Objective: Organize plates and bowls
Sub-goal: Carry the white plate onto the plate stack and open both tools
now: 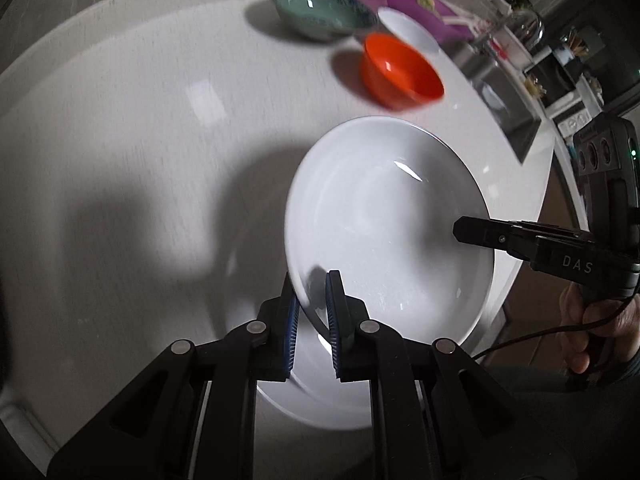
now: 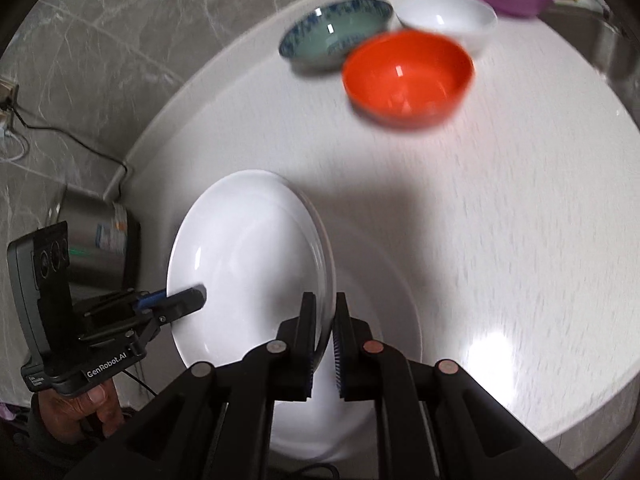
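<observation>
We hold the plate by opposite rims, left gripper and right gripper each pinched on it, bowls well ahead of our fingers.

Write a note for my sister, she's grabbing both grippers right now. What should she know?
Left gripper: shut on the near rim of the large white ceramic plate.
Right gripper: shut on the opposite rim of the same plate, which is held between both over the white counter. A second white plate seems to sit under it.
Farther back, unstacked: orange plastic bowl, blue-patterned green bowl, small white bowl.
Done: nothing stacked for sure.
Left: set the plate down, then gather the bowls.
</observation>
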Available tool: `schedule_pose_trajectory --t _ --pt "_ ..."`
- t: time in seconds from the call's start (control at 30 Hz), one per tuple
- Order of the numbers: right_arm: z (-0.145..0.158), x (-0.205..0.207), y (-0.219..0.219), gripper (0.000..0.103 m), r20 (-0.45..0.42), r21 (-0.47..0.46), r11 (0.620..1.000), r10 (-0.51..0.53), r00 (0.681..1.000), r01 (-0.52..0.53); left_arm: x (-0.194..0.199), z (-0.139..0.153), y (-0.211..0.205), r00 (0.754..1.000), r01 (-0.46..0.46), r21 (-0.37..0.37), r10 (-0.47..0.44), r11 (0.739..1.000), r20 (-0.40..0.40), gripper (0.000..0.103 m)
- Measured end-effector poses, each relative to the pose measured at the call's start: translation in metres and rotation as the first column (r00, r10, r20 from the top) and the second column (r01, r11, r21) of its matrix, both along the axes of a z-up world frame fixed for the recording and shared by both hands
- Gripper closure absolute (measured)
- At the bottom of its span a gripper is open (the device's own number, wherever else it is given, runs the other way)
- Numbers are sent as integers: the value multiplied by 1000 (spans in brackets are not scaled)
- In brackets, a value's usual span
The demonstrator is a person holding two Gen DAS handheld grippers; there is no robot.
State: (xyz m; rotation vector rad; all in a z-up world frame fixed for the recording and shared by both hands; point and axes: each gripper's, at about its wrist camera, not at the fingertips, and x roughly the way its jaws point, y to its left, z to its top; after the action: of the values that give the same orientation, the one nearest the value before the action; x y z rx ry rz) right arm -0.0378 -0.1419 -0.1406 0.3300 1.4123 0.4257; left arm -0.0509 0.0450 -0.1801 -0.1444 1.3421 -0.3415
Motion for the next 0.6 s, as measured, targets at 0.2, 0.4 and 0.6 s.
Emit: schedule_pose_trajectory --t 0.2,0.4,0.6 --pt "-15 -27 -1 93 -40 -35 999 34 999 -35 -33 -18 -10 999 36 47 -34 998 -24 90" --pt "-23 -34 0 93 -46 -61 997 37 998 -40 -45 -27 -21 998 65 87 -64 994 -18 89" --pt "-26 -37 9 93 -15 -116 990 73 997 -74 -46 -38 -30 997 72 113 -71 991 -13 87"
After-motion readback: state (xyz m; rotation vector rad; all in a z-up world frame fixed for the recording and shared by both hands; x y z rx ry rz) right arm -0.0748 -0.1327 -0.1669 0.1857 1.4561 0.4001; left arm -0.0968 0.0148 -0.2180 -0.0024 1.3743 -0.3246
